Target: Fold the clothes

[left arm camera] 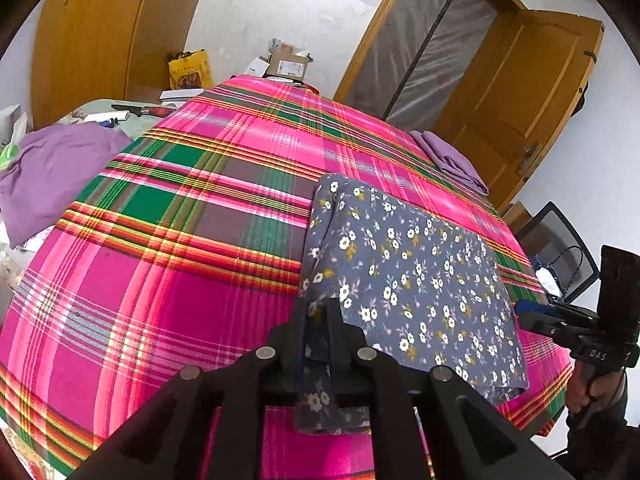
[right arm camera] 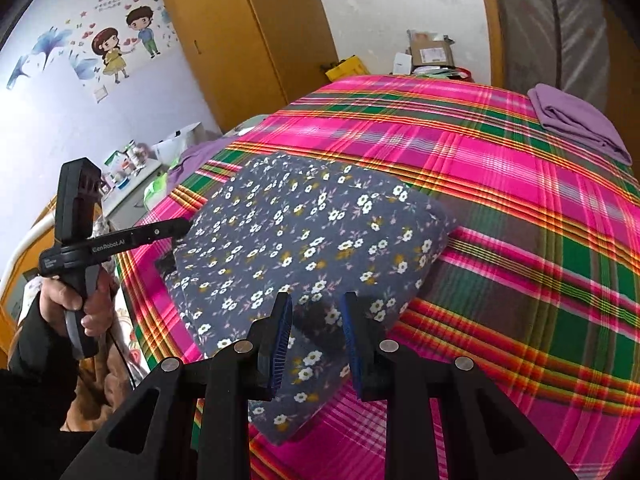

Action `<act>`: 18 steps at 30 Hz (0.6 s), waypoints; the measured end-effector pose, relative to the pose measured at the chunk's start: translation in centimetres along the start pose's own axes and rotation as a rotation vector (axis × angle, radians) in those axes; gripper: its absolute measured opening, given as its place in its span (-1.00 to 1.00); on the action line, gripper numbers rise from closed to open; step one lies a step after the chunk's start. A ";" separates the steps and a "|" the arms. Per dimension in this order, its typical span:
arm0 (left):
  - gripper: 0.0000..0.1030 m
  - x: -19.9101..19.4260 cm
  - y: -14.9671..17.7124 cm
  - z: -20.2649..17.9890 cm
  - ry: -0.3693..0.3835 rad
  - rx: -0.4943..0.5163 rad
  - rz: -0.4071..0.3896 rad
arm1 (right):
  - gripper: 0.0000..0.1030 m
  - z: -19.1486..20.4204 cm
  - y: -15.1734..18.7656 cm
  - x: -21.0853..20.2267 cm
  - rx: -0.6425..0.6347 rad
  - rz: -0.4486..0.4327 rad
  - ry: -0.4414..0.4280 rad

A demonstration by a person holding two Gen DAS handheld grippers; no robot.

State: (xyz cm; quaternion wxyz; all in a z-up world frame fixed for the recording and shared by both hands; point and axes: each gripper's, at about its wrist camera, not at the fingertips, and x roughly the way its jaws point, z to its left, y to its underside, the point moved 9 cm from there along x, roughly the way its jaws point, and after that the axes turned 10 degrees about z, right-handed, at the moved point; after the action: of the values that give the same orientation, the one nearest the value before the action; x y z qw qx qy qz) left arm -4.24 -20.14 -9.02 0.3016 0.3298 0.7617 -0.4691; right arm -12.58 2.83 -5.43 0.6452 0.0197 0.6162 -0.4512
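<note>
**Floral garment folded near bed edge, both grippers at its near corners**

Landmark: the floral garment, a grey-blue piece with white flowers, lying folded into a rough rectangle on the pink plaid bedspread, close to the bed's near edge. It looks several layers thick, so the fold is likely well along.

Left gripper: at the garment's near left corner. Jaws narrow, with a strip of the floral cloth running between them and hanging down toward the camera. Pads sit close on the cloth, but I cannot tell if they press it or have let go. Holding a corner like this suits dragging or squaring the edge.

Right gripper: at the garment's near right corner, jaws standing moderately apart. Floral cloth lies between and under the blue pads, with visible gaps either side, so nothing is pinched. Probably placed there to take or straighten that corner.

The person's hand on the left gripper's handle shows left of the garment in the right wrist view.

2 purple items: a folded purple cloth well beyond the garment at the far right bed edge, likely finished and set aside; a loose purple garment well off to its left, likely waiting.
</note>
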 end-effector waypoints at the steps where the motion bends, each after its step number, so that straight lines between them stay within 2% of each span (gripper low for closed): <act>1: -0.83 -0.2 0.0 0.1 0.005 -0.005 -0.003 | -0.49 0.1 0.0 0.0 -0.003 -0.001 -0.001; 3: -0.83 -0.5 0.3 0.4 0.021 -0.029 -0.001 | -0.49 0.2 -0.1 0.0 -0.006 -0.003 -0.001; 6: -0.68 -0.7 0.6 0.9 0.046 -0.066 0.005 | -0.49 0.1 0.0 0.2 -0.003 0.002 0.001; 14: -0.56 -0.4 1.1 0.3 0.074 -0.063 0.009 | -0.48 0.2 0.3 0.5 0.003 0.009 0.001; 15: -0.57 -0.5 1.1 0.3 0.073 -0.062 0.005 | -0.48 0.2 0.4 0.5 0.004 0.009 0.000; 16: -0.75 -0.5 1.1 0.3 0.073 -0.062 0.001 | -0.48 0.2 0.4 0.5 0.006 0.010 0.000; 17: -0.84 -0.6 1.2 0.3 0.076 -0.062 -0.002 | -0.48 0.1 0.5 0.5 0.008 0.010 -0.001; 18: -0.84 -0.8 1.3 0.3 0.081 -0.063 -0.003 | -0.47 0.1 0.6 0.5 0.010 0.010 -0.001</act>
State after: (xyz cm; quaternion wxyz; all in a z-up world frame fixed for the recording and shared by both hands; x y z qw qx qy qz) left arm -2.69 -20.10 -9.17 0.2799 0.3379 0.7882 -0.4316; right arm -12.26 2.83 -6.11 0.6479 0.0257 0.6135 -0.4508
